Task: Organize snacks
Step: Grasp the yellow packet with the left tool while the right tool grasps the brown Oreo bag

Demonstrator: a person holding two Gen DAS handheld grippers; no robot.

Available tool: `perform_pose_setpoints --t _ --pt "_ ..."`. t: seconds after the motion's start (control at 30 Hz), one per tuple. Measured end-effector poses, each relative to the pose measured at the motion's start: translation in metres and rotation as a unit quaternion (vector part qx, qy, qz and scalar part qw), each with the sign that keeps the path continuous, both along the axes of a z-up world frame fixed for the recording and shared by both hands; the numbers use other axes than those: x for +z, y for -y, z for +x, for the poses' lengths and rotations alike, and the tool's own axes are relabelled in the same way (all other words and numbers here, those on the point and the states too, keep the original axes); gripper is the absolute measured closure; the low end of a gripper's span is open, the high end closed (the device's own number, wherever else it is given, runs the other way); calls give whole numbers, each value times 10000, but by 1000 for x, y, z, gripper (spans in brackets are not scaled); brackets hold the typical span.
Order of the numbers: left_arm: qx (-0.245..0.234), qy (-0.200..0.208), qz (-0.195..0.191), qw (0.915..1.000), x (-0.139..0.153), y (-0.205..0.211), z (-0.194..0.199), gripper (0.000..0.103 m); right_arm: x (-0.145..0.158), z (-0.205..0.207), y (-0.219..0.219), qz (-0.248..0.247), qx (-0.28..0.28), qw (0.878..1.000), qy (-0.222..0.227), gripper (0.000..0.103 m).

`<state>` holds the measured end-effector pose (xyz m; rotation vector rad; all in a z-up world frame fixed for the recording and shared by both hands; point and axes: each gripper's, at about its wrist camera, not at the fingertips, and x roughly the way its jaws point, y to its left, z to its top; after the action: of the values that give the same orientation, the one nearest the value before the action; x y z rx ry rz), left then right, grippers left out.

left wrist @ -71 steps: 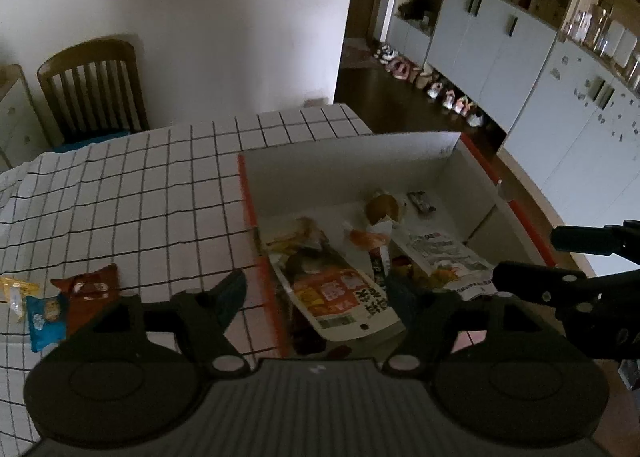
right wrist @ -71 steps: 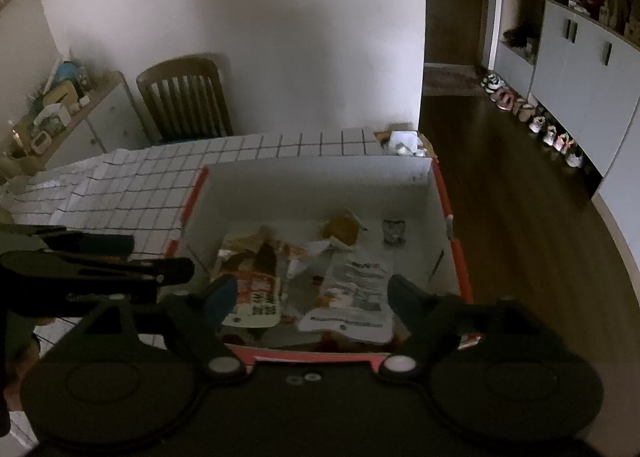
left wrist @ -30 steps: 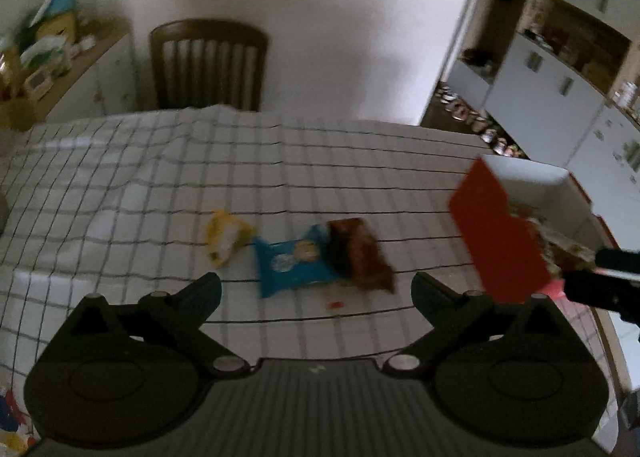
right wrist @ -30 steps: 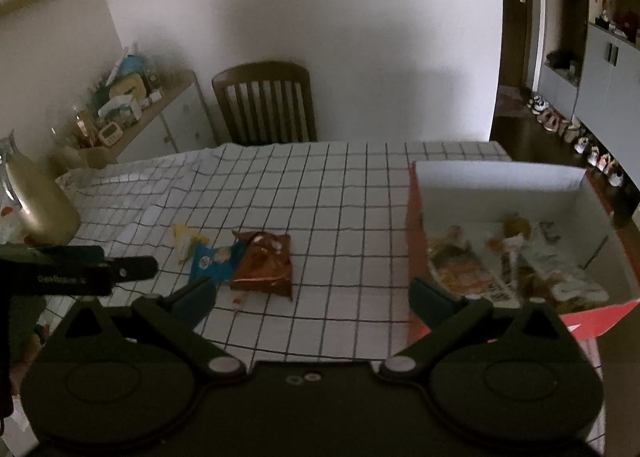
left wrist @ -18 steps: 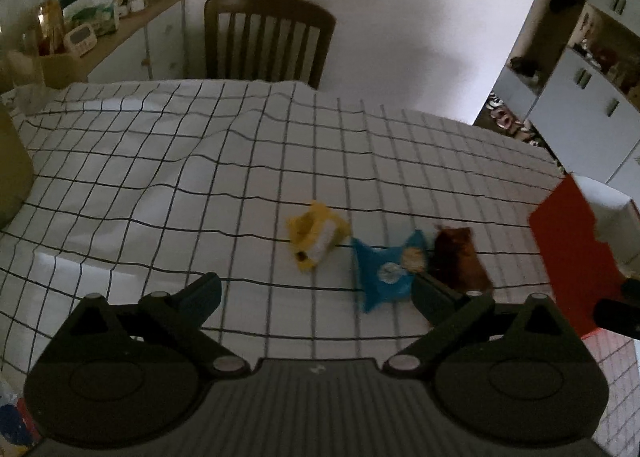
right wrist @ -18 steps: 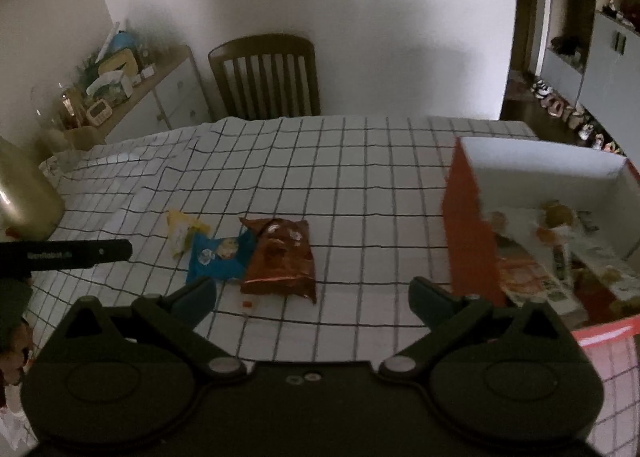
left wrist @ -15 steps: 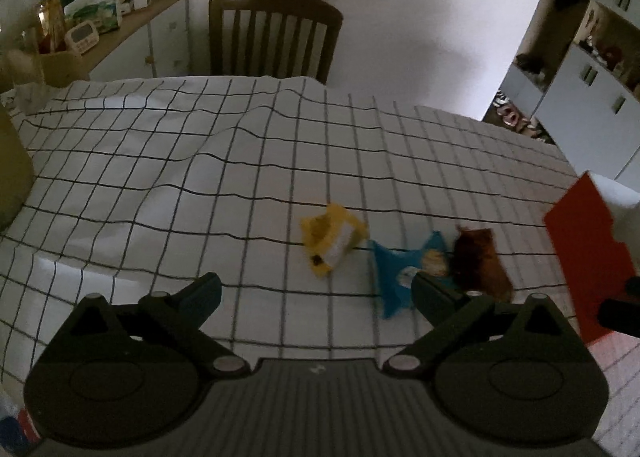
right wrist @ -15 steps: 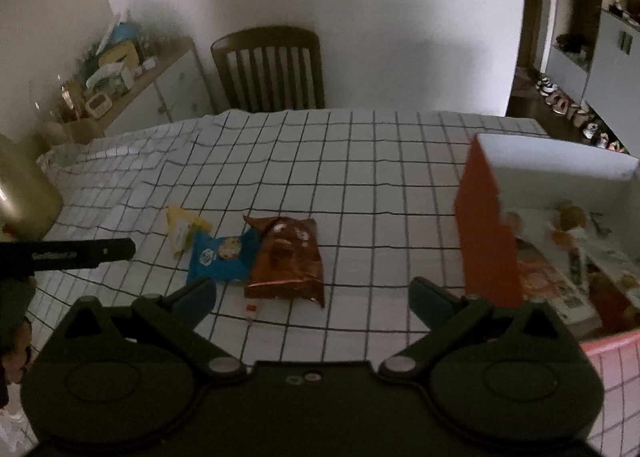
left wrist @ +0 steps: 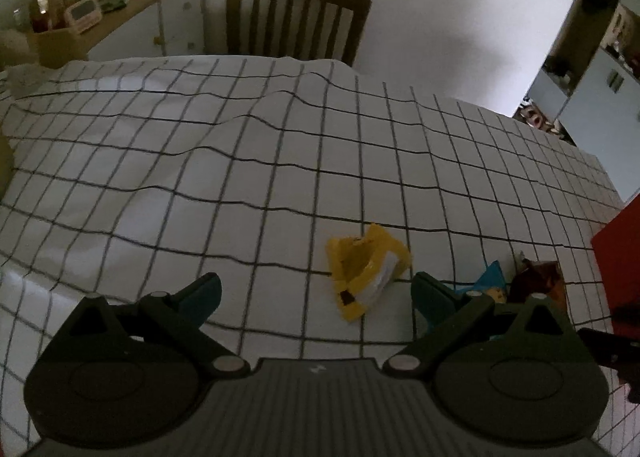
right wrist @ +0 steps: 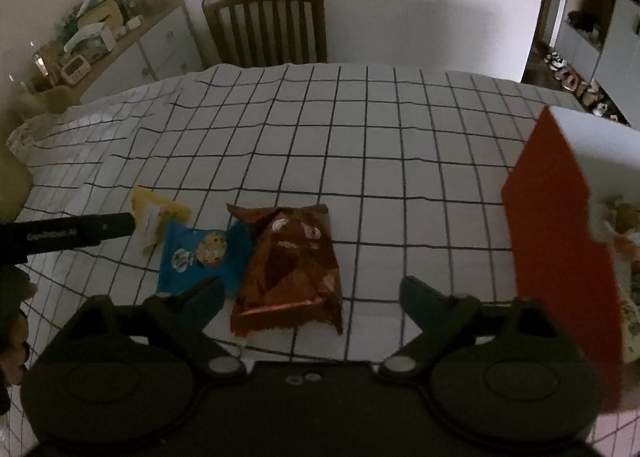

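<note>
Three snacks lie on the checked tablecloth: a yellow packet [left wrist: 366,271] [right wrist: 154,219], a blue cookie packet [right wrist: 202,257] [left wrist: 490,285] and a brown packet [right wrist: 290,269] [left wrist: 538,287]. My left gripper [left wrist: 316,293] is open and empty, with the yellow packet just ahead between its fingers. My right gripper [right wrist: 312,295] is open and empty, with the brown packet between its fingers. The red box [right wrist: 556,233] [left wrist: 618,257] stands at the right and holds several snacks.
A wooden chair [right wrist: 266,23] stands at the table's far edge. A sideboard [right wrist: 132,49] with clutter is at the back left. The tablecloth [left wrist: 240,161] is wrinkled. The left gripper's finger [right wrist: 68,235] shows at the left of the right wrist view.
Both grippers have swung left from over the red box and come down toward the three packets. Both stay open and empty.
</note>
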<state>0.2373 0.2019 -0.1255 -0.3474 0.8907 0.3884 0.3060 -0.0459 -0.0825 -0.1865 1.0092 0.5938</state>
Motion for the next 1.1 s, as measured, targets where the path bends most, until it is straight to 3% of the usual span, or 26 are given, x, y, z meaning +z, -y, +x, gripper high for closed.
perform_pose_setpoints --t 0.3,0.4,0.53,0.67,0.8,0.93,1.1 --pt "-64 12 -276 9996 -13 -1 24 3 -12 15 -15 68 146 9998 -97 23" --pt "-173 42 -362 9992 -15 1 29 12 -17 21 -17 158 97 9997 -186 27" --pt "-271 4 -465 9986 -21 4 34 37 -22 22 -17 265 113 9993 -242 32" --pt "-182 55 -549 9983 -23 2 34 46 -26 22 -18 232 112 9994 -249 38" --pt "-147 140 -695 9974 -22 0 32 64 -27 21 -18 198 100 9996 -172 45" --pt "-102 125 -724 9972 -21 0 29 67 -25 17 -18 198 187 9996 -106 60" --pt "3 93 -763 9970 -18 -3 21 68 -21 11 -18 77 214 9997 67 65"
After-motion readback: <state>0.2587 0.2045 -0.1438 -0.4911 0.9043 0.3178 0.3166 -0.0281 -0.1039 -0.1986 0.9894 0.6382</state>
